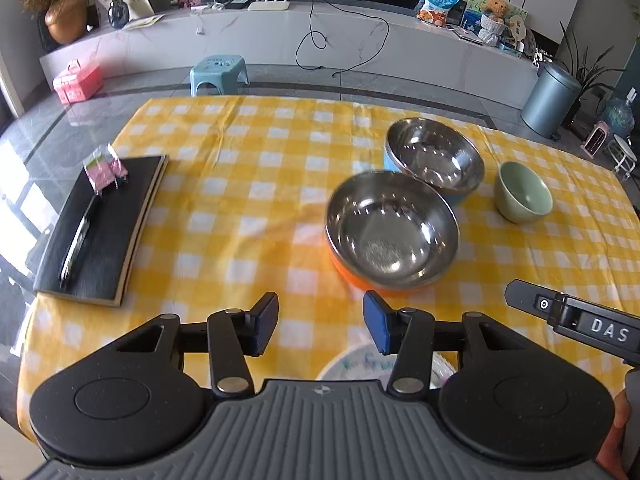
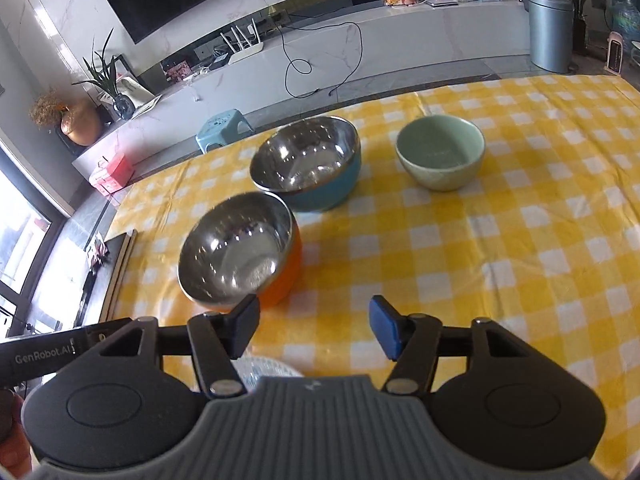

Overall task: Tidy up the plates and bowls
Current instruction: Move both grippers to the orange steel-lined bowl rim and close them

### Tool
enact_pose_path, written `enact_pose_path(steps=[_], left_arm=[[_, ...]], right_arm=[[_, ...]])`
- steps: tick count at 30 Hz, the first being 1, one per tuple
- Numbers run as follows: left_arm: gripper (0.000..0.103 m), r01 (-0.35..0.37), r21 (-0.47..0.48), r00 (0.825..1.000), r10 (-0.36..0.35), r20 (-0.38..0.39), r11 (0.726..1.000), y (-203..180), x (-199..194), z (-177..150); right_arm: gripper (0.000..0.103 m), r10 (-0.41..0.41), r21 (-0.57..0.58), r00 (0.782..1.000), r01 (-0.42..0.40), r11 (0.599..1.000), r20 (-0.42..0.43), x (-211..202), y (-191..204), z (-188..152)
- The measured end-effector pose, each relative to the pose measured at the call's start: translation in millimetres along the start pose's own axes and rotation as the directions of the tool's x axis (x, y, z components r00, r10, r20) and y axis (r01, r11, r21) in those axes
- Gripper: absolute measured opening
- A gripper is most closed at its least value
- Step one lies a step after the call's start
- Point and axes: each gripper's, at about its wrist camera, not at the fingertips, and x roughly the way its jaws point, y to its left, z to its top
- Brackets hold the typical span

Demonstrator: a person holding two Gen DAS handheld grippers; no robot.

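Bench [image 1: 248, 200] is covered with a yellow-and-white checked cloth. Three bowls sit on its right half.

Orange-walled steel bowl [image 1: 392, 232] is nearest, just ahead of the left hand-held gripper [image 1: 320, 322]. Blue-walled steel bowl [image 1: 436, 158] stands directly behind it, the rims touching or nearly so; contact cannot be confirmed. Green ceramic bowl [image 1: 524, 192] stands apart to the right of the blue one. All three are upright and empty.

Left hand-held gripper: jaws spread, nothing between them, hovering over bare cloth. A white plate [image 1: 360, 364] with printed markings is partly visible beneath it at the near edge.

Right hand-held gripper [image 2: 314, 326]: jaws spread, holding nothing. In the right wrist view, its left fingertip [image 2: 244, 324] overlaps the near rim of the orange bowl; whether they touch cannot be told.

Left side of the bench: black notebook [image 1: 104, 232] with a pen [image 1: 78, 240] and a small pink packet [image 1: 105, 168] on top.
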Motion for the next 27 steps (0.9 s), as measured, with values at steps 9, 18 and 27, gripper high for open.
enact_pose_path(steps=[9,18,27], left_arm=[[0.057,-0.014,-0.02,1.0,0.014,-0.006,1.0,10,42,30],[0.056,0.002,-0.072,0.999,-0.005,-0.039,0.997,17,91,39],[0.038,0.065,-0.097,0.995,-0.071,-0.064,0.993,17,118,35]], right_arm=[[0.065,0.008,0.0,1.0,-0.008,1.0,-0.015,40,23,33],[0.054,-0.012,0.02,0.996,0.014,1.0,-0.085,91,32,35],[0.032,-0.019,0.049,0.989,0.026,0.998,-0.148,122,27,29]])
